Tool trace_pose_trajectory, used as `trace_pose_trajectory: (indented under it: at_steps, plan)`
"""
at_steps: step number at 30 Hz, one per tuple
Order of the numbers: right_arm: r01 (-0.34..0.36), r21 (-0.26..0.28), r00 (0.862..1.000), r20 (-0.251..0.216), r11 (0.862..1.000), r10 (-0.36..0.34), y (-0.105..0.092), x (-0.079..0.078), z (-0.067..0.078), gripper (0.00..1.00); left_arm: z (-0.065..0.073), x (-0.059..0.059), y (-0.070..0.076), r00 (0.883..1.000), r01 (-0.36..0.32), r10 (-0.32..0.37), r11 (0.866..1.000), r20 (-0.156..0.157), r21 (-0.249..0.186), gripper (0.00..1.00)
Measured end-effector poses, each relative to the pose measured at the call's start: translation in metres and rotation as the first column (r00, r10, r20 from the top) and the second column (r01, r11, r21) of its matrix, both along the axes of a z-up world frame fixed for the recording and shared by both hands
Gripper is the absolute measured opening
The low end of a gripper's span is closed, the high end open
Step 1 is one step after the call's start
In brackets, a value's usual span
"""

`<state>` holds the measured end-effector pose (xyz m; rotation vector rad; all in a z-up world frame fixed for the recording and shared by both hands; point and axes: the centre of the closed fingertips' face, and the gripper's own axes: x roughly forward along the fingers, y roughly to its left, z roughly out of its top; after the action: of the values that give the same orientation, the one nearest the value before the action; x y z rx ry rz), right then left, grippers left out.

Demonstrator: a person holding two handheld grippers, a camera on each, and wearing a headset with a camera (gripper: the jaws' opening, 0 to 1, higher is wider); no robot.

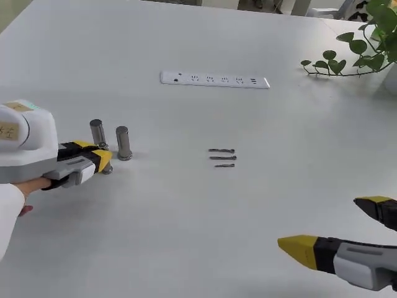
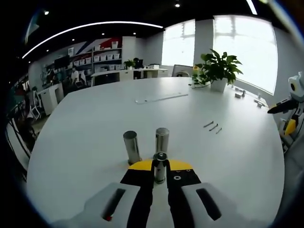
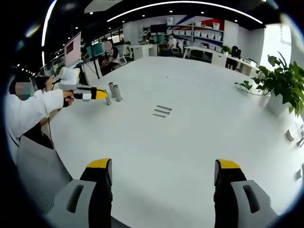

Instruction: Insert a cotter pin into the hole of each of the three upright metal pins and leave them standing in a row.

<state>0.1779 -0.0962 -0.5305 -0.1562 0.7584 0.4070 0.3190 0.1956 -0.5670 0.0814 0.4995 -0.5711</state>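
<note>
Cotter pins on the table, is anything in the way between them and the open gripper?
No. Nothing visible stands between the right gripper and the three cotter pins; just bare table lies there. The metal pins stand off to one side.

Left gripper (image 1: 105, 159) at left of head view, held roughly level and pointing right, jaws closed on one upright metal pin (image 2: 160, 166) pinched between the yellow tips. Left hand (image 1: 34, 184) grips the handle from below, white sleeve (image 1: 7, 217) at the frame edge. In the right gripper view the left arm is stretched forward, near straight, away from the body. Right gripper (image 1: 335, 225) sits low at right of head view, pointing left, jaws spread wide apart. Its own view shows both yellow tips level and far apart
</note>
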Motion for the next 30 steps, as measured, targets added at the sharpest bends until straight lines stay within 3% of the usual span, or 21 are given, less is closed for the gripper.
trace_pose_trajectory:
  at_steps: [4,6,8,11,13,20,23,28,30]
  plan:
    - [-0.003,0.003,1.000,0.001,1.000,0.003,0.002,0.000,0.000,0.87,0.001,-0.002,-0.001,1.000,0.019,-0.019,1.000,0.008,0.017,0.06]
    - [-0.006,0.003,1.000,0.001,1.000,0.006,0.003,0.000,0.001,0.87,0.003,-0.006,-0.004,0.998,0.055,-0.057,0.997,0.029,0.047,0.06]
    - [-0.009,0.004,1.000,0.003,1.000,0.009,0.005,0.001,0.002,0.86,0.008,-0.013,-0.010,0.995,0.085,-0.089,0.994,0.054,0.075,0.06]
    - [-0.011,0.003,1.000,0.000,1.000,0.011,0.006,0.000,0.002,0.86,0.013,-0.023,-0.016,0.995,0.076,-0.082,0.992,0.057,0.098,0.05]
    - [-0.014,0.003,1.000,0.004,1.000,0.014,0.007,0.000,0.003,0.86,0.021,-0.032,-0.024,0.991,0.085,-0.097,0.989,0.096,0.118,0.05]
    - [-0.029,0.011,1.000,0.000,1.000,0.029,0.014,-0.005,0.001,0.85,0.036,-0.063,-0.062,0.985,0.124,-0.132,0.989,0.109,0.076,0.05]
    - [-0.045,0.011,0.999,-0.001,0.999,0.045,0.017,-0.008,0.001,0.85,0.033,-0.072,-0.077,0.981,0.155,-0.164,0.984,0.103,0.087,0.05]
    - [-0.047,0.014,0.999,0.006,0.999,0.047,0.018,-0.011,0.003,0.85,0.028,-0.080,-0.095,0.980,0.169,-0.175,0.983,0.093,0.067,0.05]
    - [-0.049,0.016,0.999,0.007,0.999,0.048,0.018,-0.012,0.003,0.85,0.024,-0.083,-0.102,0.982,0.172,-0.175,0.984,0.075,0.045,0.05]
